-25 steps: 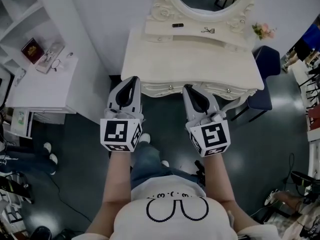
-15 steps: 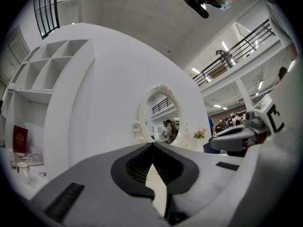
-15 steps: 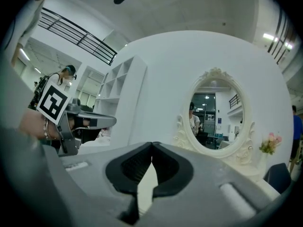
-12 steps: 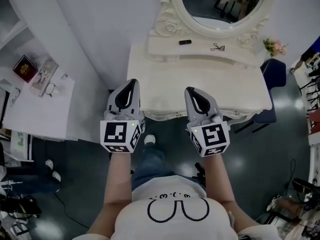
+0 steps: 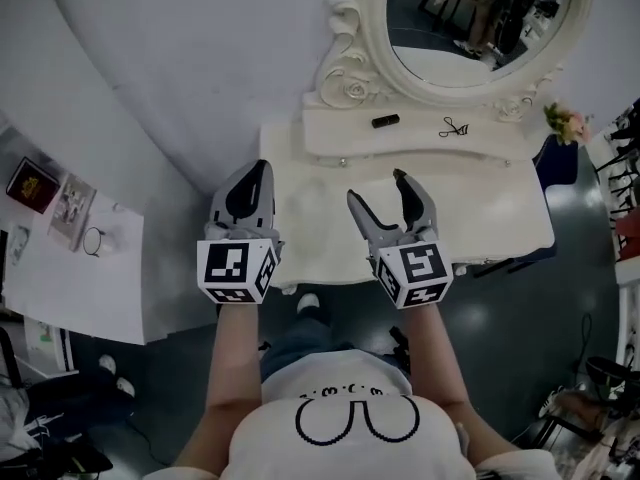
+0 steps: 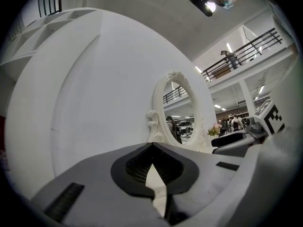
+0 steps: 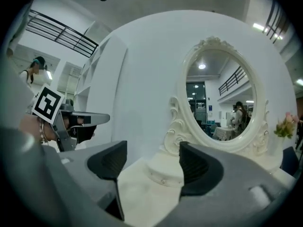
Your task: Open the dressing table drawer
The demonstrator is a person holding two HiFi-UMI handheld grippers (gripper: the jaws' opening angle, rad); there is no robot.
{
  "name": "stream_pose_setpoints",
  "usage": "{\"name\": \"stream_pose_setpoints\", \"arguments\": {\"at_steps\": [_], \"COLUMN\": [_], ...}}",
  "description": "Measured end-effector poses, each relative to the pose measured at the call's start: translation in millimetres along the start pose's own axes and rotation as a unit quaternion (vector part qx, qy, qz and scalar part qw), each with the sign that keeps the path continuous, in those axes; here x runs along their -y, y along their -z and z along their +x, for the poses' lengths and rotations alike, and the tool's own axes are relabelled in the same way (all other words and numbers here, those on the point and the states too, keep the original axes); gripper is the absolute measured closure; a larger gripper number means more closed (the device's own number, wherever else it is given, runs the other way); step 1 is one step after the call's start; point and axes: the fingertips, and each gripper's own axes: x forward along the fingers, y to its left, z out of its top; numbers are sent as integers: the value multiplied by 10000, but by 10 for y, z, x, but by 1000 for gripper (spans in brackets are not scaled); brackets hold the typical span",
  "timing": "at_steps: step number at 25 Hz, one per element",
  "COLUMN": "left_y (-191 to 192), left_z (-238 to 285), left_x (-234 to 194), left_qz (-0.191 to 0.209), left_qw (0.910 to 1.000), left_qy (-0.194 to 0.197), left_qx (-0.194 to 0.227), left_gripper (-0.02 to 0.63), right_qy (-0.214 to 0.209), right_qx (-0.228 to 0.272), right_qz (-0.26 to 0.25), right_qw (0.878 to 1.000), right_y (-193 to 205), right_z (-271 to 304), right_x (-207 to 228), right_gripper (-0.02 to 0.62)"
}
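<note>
Since the frame 1 second earlier the 2 grippers have been carried forward. They were short of the table's front edge then and are over its top now. The right gripper [image 5: 376, 188], closed then, is seen with its jaws opening and nothing between them. The cream dressing table [image 5: 500, 218] is set against a white wall, with its oval mirror [image 5: 475, 13] above. The front drawers under the top are hidden from the head view. A shallow drawer front [image 5: 430, 154] in the raised shelf below the mirror is faced by the right gripper. It is judged light, rigid and smoothly painted, so no hold is offered by the flat face — the small round knob [image 7: 163, 181] is the place to be pinched. The left gripper [image 5: 260, 168] is held empty, its jaws pressed together.
</note>
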Motion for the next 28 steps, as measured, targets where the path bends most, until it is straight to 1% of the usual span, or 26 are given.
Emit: {"name": "stream_pose_setpoints", "arguments": {"at_steps": [4, 7, 9, 11, 12, 17, 22, 25, 27, 28], "left_y": [157, 323, 448, 576, 638, 892, 999, 1029, 1052, 1064], "left_z": [375, 589, 703, 802, 845, 1006, 1103, 1143, 1159, 1162], "left_x": [-210, -329, -394, -435, -448, -520, -549, -558, -555, -550], "left_qz": [-68, -135, -183, -221, -238, -308, -266, -267, -267, -273], "left_qw": [9997, 9991, 9985, 9975, 9970, 9950, 9938, 9935, 9931, 9929], "left_qy": [185, 288, 343, 412, 451, 556, 647, 671, 690, 700], "left_qx": [-152, -279, -392, -523, -580, -772, -862, -885, -907, -919], "left_gripper": [607, 607, 607, 607, 607, 607, 607, 607, 607, 607], "right_qy": [151, 259, 361, 493, 550, 634, 775, 866, 921, 940], "right_qx": [-573, -885, -1070, -1261, -1365, -1871, -2165, -2268, -2322, -2342], "right_qz": [-3, 139, 271, 414, 480, 849, 1064, 1200, 1198, 1180], "right_qw": [9982, 9956, 9932, 9899, 9879, 9766, 9674, 9626, 9609, 9604], "right_y": [307, 593, 791, 1001, 1111, 1644, 1983, 2091, 2131, 2142], "right_z": [431, 706, 867, 1010, 1077, 1405, 1642, 1747, 1778, 1781], "right_x": [72, 121, 164, 224, 252, 305, 354, 406, 433, 442], "right_gripper": [271, 280, 310, 370, 386, 417, 430, 430, 430, 460]}}
